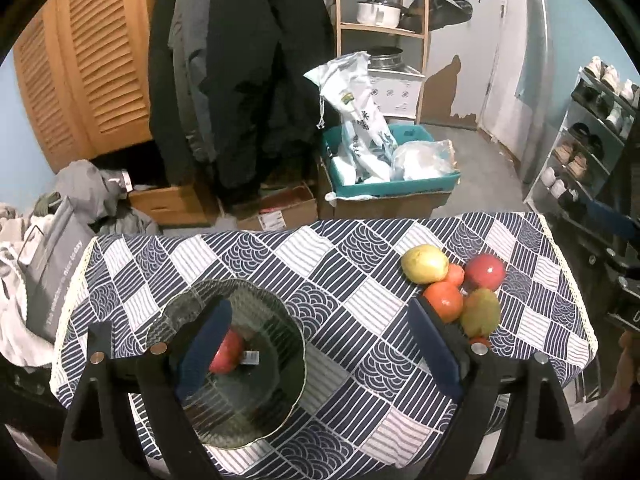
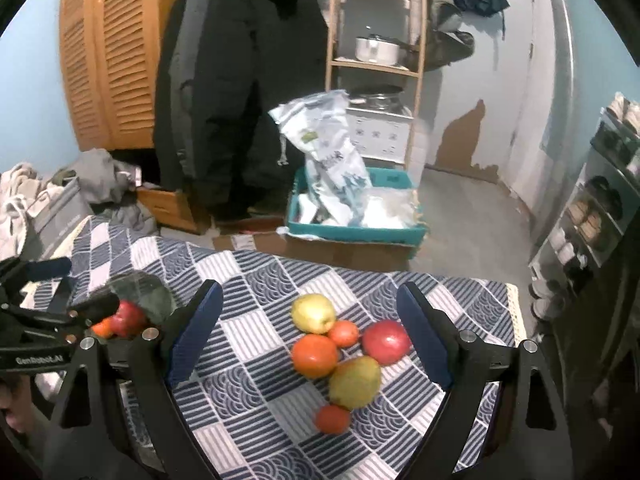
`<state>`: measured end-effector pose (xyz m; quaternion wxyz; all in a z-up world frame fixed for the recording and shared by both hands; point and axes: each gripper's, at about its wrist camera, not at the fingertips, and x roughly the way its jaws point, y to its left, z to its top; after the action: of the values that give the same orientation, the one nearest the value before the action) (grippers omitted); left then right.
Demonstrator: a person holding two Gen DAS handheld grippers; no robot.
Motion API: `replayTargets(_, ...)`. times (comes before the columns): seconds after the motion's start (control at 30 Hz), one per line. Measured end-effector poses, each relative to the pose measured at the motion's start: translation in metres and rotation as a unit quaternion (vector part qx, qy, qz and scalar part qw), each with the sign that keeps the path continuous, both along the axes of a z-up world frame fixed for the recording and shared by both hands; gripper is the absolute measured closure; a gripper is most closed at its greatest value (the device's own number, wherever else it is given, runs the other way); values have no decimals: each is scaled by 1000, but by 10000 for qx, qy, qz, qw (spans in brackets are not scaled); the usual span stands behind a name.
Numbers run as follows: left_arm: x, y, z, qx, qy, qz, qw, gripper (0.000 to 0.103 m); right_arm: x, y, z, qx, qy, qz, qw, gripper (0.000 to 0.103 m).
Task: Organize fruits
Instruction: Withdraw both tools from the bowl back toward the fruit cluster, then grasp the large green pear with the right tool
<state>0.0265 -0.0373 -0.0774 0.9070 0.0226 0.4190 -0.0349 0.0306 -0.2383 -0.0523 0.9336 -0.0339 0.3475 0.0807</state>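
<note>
Cluttered storage fills the background: hanging coats, a louvred wooden cupboard, a shelf with a pot, boxes on the floor. Nearer stands the surface [image 1: 360, 248], draped in a blue-and-white patterned cloth.

On the left gripper [image 1: 320, 344], the fingers [image 1: 208, 344] stand wide apart with nothing between them, framing the glass bowl [image 1: 280, 320] near the left edge of the surface. A red apple [image 1: 226, 354] already lies in that bowl, and the right wrist view shows something orange beside it, so the bowl looks like the collecting place and this gripper seems empty because its load is down.

The right gripper [image 2: 310, 344] also has its fingers [image 2: 424, 344] spread wide and empty, aimed so the loose pile sits between them in view. That pile lies toward the right edge, well apart from the bowl: a yellow pear [image 2: 313, 313] at the far side, a small orange [image 2: 343, 333] touching it, a large orange [image 2: 314, 355], a red apple on the right [image 2: 386, 342], a green-yellow pear [image 2: 355, 382] and a small orange nearest the front edge [image 2: 333, 419]. The fruits touch in a tight cluster, so taking one may nudge its neighbours and set them rolling. The wide opening suits the rounder, larger fruit. Most of the sorting appears still undone.
</note>
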Motion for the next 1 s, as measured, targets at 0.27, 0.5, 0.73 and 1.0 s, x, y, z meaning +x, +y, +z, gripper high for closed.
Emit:
replayTargets(0.27,9,-22,-5,-16,15,-155,9999,12,6,-31,-19,-1,260,-269,9993,15)
replayTargets(0.5,21,-38,-21,36,183,-250,9995,12,13,-51,-40,62,574,-415,9975,15)
replayTargets(0.73,30,-51,-44,93,330,-359,9988,12,21,-63,-68,36,935,-525,9942,15)
replayTargets(1.0,40,-59,-67,152,502,-417,9977,12,34,-72,-110,197,1489,-603,9868,15)
